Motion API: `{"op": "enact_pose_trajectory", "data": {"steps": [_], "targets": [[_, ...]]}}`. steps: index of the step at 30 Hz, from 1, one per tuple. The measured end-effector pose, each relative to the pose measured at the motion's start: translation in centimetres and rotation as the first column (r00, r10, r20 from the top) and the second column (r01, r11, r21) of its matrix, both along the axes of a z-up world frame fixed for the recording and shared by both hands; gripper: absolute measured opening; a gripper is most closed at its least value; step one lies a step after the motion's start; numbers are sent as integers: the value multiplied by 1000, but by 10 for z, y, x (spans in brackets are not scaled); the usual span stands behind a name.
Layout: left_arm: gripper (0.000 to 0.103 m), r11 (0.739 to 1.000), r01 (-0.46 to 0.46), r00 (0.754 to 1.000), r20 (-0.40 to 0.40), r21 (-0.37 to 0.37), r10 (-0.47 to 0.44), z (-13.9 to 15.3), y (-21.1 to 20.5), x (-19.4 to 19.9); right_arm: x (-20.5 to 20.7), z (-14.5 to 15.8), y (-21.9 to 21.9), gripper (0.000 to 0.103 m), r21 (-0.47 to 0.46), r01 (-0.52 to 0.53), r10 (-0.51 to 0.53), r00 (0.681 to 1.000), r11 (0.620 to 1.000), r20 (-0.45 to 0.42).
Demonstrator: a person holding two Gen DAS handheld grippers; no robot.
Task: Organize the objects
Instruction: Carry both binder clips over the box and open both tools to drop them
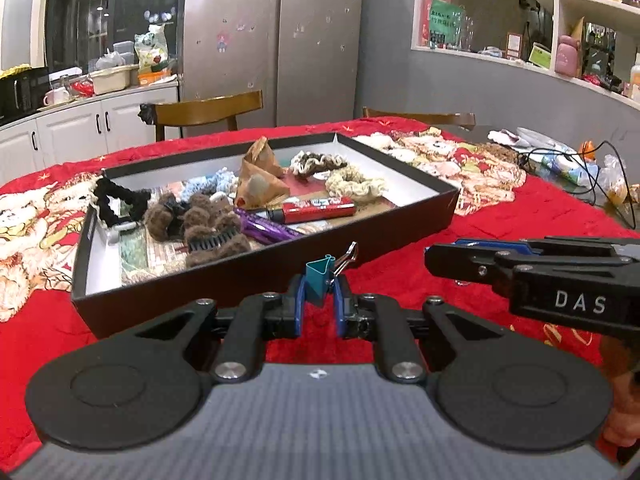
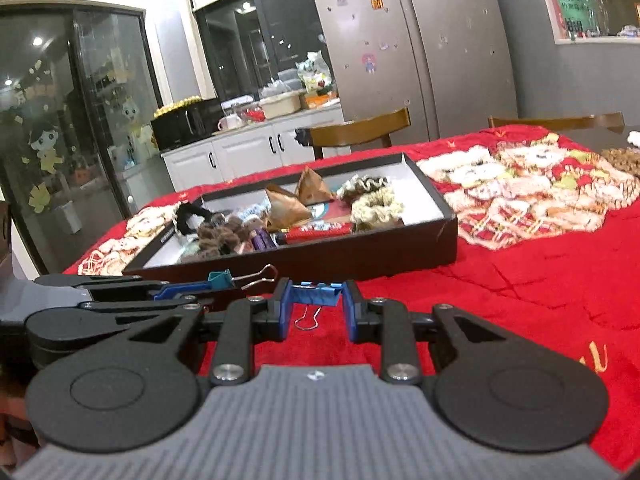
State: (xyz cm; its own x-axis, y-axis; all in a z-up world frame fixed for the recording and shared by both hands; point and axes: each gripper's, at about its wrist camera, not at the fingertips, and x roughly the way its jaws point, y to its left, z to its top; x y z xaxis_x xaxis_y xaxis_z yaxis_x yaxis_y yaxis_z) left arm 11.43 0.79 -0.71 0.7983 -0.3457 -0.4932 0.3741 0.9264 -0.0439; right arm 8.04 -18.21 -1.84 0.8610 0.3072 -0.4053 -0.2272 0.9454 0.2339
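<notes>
My left gripper (image 1: 319, 300) is shut on a teal binder clip (image 1: 320, 280) and holds it just before the near wall of a black tray (image 1: 260, 276). The tray holds scrunchies, paper packets, a red lighter and a purple pen. My right gripper (image 2: 316, 300) is shut on a blue binder clip (image 2: 316, 294), whose wire handles hang below it, above the red cloth. In the left wrist view the right gripper (image 1: 436, 256) comes in from the right. In the right wrist view the left gripper with the teal clip (image 2: 220, 278) shows at the left.
The table has a red patterned cloth (image 2: 540, 280). Two wooden chairs (image 1: 208, 110) stand behind the table. Cables, bags and clutter (image 1: 576, 164) lie at the table's far right. A fridge and white cabinets stand beyond.
</notes>
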Motion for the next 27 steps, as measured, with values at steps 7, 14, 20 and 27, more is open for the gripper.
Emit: {"op": "enact_pose_trajectory", "data": {"steps": [7, 14, 20, 27], "targets": [[18, 996, -59, 996, 58, -61, 62, 18, 26, -3, 8, 32, 1, 30, 30, -8, 6, 999, 1000, 44], [18, 981, -169, 981, 85, -94, 177, 33, 62, 7, 47, 62, 14, 30, 34, -64, 65, 998, 997, -3], [18, 959, -275, 956, 83, -66, 280, 33, 91, 22, 84, 57, 27, 30, 33, -77, 79, 995, 996, -68], [18, 961, -274, 960, 51, -43, 276, 23, 87, 34, 120, 26, 33, 30, 40, -60, 67, 982, 997, -178]]}}
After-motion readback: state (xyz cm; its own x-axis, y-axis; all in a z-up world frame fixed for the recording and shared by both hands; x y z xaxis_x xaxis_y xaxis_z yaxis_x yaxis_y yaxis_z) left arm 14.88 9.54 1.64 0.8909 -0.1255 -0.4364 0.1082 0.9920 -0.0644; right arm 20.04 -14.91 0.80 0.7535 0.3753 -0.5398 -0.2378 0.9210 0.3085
